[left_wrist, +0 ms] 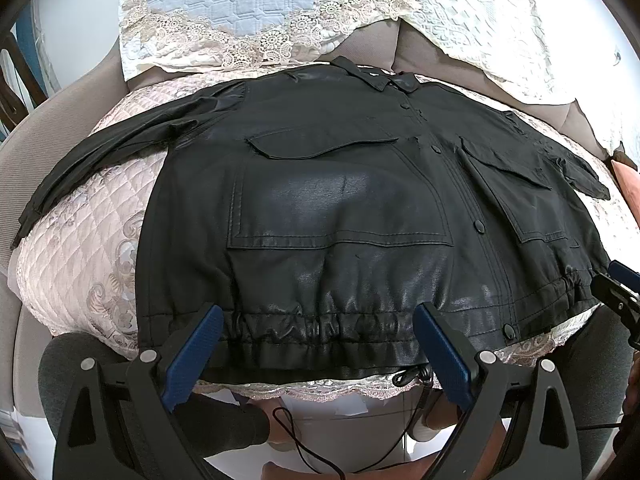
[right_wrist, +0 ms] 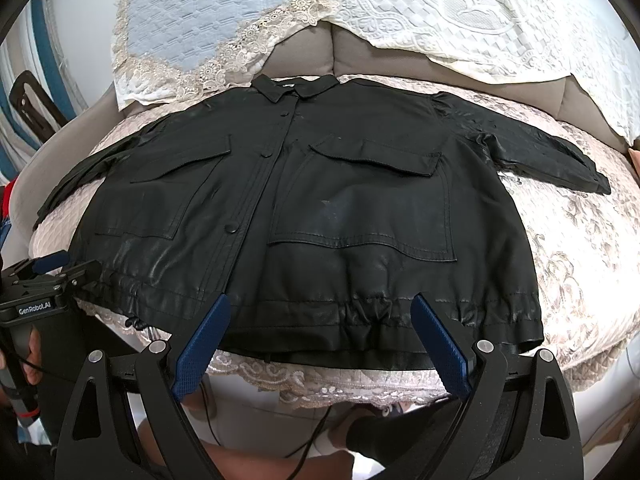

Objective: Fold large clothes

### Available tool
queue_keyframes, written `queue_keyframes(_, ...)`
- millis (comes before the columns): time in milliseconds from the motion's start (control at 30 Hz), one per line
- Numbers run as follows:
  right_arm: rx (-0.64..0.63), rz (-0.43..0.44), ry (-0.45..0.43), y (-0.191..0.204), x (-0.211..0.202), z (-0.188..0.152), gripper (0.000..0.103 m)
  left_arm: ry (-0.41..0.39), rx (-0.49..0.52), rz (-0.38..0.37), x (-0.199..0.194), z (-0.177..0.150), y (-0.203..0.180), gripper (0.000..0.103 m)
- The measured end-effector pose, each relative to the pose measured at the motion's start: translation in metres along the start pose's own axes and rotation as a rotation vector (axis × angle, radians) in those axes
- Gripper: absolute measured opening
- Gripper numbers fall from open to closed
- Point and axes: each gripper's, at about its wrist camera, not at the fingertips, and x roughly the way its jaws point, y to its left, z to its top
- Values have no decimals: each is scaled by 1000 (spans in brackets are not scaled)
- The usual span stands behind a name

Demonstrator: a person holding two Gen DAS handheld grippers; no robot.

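Left wrist view: a black, glossy leather-look jacket [left_wrist: 340, 208] with two flap pockets and a snap-button front is laid flat, front side up, on a pink quilted, lace-edged cover [left_wrist: 88, 248]. The collar lies at the far end; the gathered drawstring hem lies at the near end. The left gripper [left_wrist: 318, 322], with blue padded fingers [left_wrist: 200, 344], is spread wide and nothing is held. It is positioned over the near hem, left of the button line. A pale blue quilted, lace-trimmed cloth [left_wrist: 240, 0] is seen beyond the collar.

Right wrist view: the jacket [right_wrist: 320, 200] is seen with both sleeves spread outward. The right gripper [right_wrist: 320, 322] is likewise spread wide and empty, over the near hem, right of the button line. The left gripper [right_wrist: 60, 268] is visible at the hem's left corner; its opening cannot be judged here.
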Motion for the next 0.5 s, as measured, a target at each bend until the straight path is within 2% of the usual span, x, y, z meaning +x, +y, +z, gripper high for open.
queue_keyframes(500, -12, 2, 0, 0, 0, 2, 92, 4, -6, -11, -1, 0, 2, 97)
